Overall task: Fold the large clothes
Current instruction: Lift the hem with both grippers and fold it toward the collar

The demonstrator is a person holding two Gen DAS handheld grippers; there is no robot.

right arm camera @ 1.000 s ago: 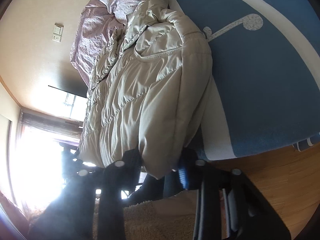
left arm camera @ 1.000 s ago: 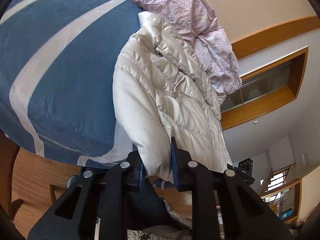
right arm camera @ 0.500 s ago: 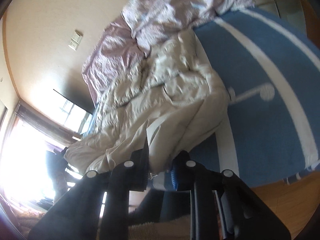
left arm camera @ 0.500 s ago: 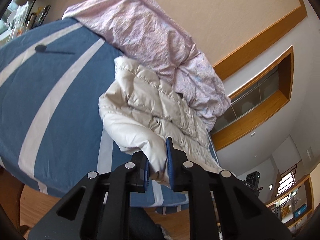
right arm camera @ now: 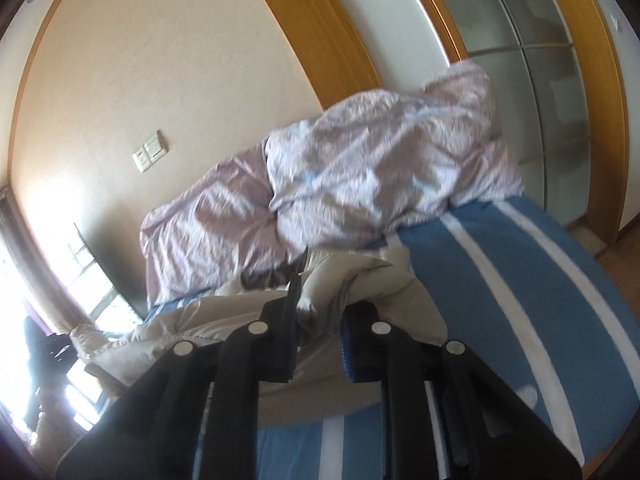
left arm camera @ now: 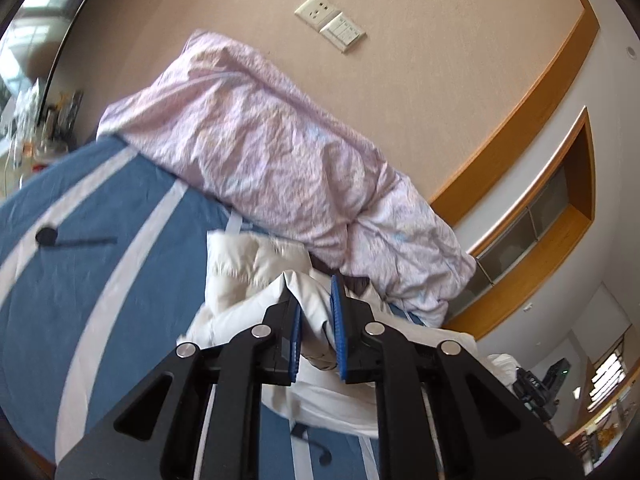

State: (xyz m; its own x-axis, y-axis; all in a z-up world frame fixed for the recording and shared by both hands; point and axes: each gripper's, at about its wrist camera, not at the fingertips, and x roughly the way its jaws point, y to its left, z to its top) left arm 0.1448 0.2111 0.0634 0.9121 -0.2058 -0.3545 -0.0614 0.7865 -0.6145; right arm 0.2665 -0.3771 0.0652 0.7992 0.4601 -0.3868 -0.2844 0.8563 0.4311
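Gripping cream puffer jacket (left arm camera: 316,316): left tongs (left arm camera: 315,300) | right tongs (right arm camera: 320,312) clamp jacket fold, blurred | jacket's lower part hidden behind tongs | bed (left arm camera: 92,280) striped blue.

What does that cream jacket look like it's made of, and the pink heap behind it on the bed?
The cream jacket looks like a padded, quilted synthetic shell, smooth with a slight sheen; stitched puffy panels suggest a filling, though which kind cannot be told. The pink heap looks like thin matte woven cloth, probably cotton bedding: it is finely crinkled all over, with a faint print.
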